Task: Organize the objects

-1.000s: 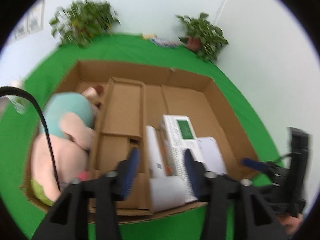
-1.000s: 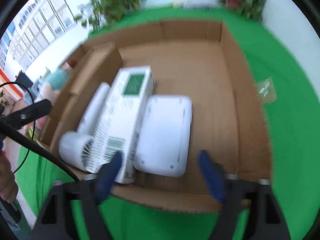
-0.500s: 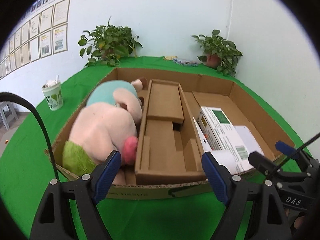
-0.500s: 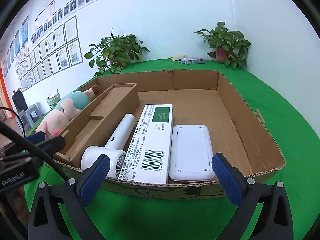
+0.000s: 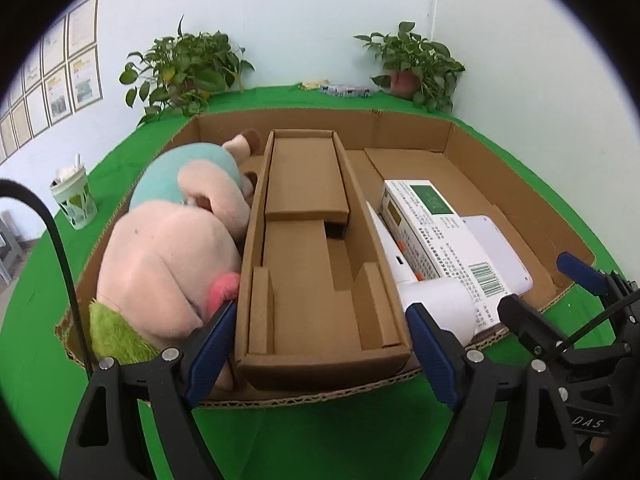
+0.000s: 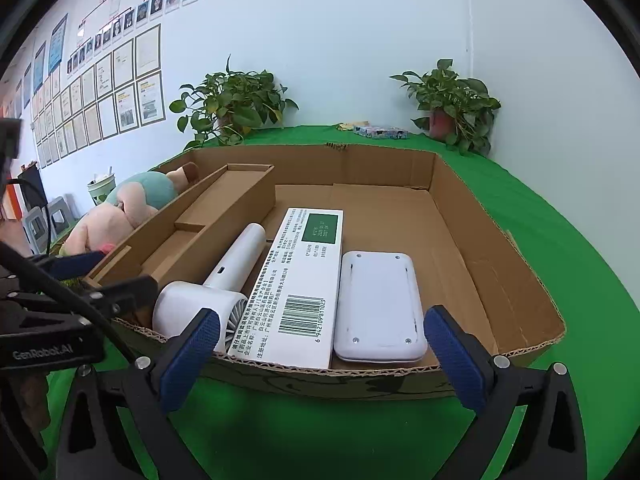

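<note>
A shallow cardboard tray [image 5: 520, 184] [image 6: 492, 248] lies on the green table. In it lie a pink and teal plush toy [image 5: 168, 248] [image 6: 120, 212], a long brown cardboard insert box [image 5: 316, 264] [image 6: 200, 232], a white handheld fan [image 6: 216, 292] [image 5: 432, 300], a white medicine box with a green label [image 6: 308, 276] [image 5: 436, 224] and a flat white device [image 6: 378, 304] [image 5: 496, 248]. My left gripper [image 5: 320, 348] is open and empty just before the tray's near edge, facing the insert box. My right gripper [image 6: 320, 360] is open and empty before the near edge, facing the medicine box.
Two potted plants [image 5: 188, 72] [image 5: 416, 64] stand at the back of the table by the wall. A green cup [image 5: 74, 200] stands at the left. Small packets [image 6: 380, 132] lie at the back edge. Green cloth surrounds the tray.
Both grippers have pulled back from inside the tray to its near edge and opened wide. The views have steadied, and the objects stay in the tray.
</note>
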`<state>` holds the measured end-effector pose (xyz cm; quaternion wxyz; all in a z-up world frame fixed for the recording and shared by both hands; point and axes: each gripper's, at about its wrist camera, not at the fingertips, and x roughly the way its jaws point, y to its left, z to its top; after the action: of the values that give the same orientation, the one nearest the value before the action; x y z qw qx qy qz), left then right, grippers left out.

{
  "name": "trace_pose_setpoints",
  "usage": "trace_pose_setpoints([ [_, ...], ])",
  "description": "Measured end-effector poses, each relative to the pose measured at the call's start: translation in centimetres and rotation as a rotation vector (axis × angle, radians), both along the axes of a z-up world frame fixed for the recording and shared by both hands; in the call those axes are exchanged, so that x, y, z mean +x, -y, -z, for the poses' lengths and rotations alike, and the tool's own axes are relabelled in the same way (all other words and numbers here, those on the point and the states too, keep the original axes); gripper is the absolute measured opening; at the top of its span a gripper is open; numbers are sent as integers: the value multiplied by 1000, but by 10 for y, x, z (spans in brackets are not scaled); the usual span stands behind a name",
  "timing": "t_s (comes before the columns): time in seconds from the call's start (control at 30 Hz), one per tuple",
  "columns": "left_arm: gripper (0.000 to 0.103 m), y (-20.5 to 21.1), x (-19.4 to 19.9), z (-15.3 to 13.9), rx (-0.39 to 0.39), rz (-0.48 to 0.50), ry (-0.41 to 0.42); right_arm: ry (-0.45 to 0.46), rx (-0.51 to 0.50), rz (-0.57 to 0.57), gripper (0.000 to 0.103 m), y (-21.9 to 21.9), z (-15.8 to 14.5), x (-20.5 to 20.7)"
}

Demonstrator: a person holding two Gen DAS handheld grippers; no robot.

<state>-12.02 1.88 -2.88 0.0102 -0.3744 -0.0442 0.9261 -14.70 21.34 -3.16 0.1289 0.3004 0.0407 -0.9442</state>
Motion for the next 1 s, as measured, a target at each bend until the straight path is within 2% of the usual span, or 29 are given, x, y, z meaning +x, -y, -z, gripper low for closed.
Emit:
trace_pose_setpoints([
  [0.23, 85, 5, -9, 1, 67, -52, 170, -1, 8, -8, 103, 2, -2, 5],
  [0.37, 85, 1, -8, 1, 61, -65, 179, -7, 3, -24, 103, 1, -3, 8],
  [0.43, 85, -4, -2, -3, 14, -67, 137, -12, 0, -27, 103, 1, -3, 8],
  [0.5, 85, -2, 6, -6, 17, -78, 88, -16, -8, -23, 103, 1, -4, 9],
  [0.6, 85, 1, 24, -9, 16, -99, -39, -35, -4, -12, 103, 4, -4, 9],
  [0.7, 85, -1, 35, -2, -45, -119, -137, -60, -1, 2, 103, 6, -3, 11],
  [0.8, 86, 0, 39, 5, -61, -129, -214, -60, 0, 6, 103, 6, -3, 10],
  [1.0, 91, 3, 29, 4, -59, -132, -207, -60, 6, 11, 103, 8, -5, 10],
])
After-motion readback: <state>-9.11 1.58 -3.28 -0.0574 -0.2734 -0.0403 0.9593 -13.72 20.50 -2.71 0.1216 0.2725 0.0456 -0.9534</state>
